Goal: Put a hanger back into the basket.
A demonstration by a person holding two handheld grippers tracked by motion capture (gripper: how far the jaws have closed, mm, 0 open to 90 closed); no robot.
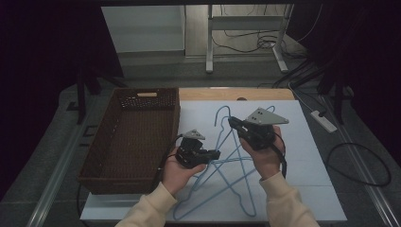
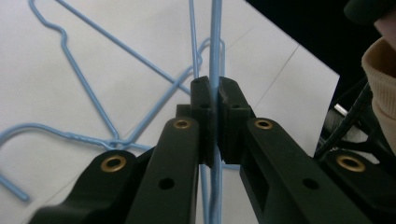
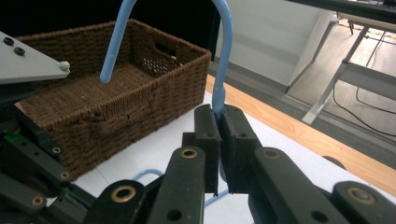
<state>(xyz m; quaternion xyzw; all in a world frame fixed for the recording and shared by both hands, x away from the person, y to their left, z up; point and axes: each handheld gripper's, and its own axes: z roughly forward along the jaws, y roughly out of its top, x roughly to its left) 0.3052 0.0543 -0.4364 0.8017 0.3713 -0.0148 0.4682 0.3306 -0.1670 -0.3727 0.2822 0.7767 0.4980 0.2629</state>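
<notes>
Looking down, high view: left gripper [image 1: 215, 154] and right gripper [image 1: 232, 122] both meet blue hangers [image 1: 226, 166] lying tangled on the white sheet [image 1: 302, 156]; brown basket [image 1: 130, 135] sits just left of the sheet.
Left gripper view: jaws closed tight on one hanger wire [image 2: 215, 56]; other hangers lie flat on the sheet beyond.
Right gripper view: jaws clamped at the hook [image 3: 221, 60] base; hook rises upright, basket [image 3: 116, 100] behind.
</notes>
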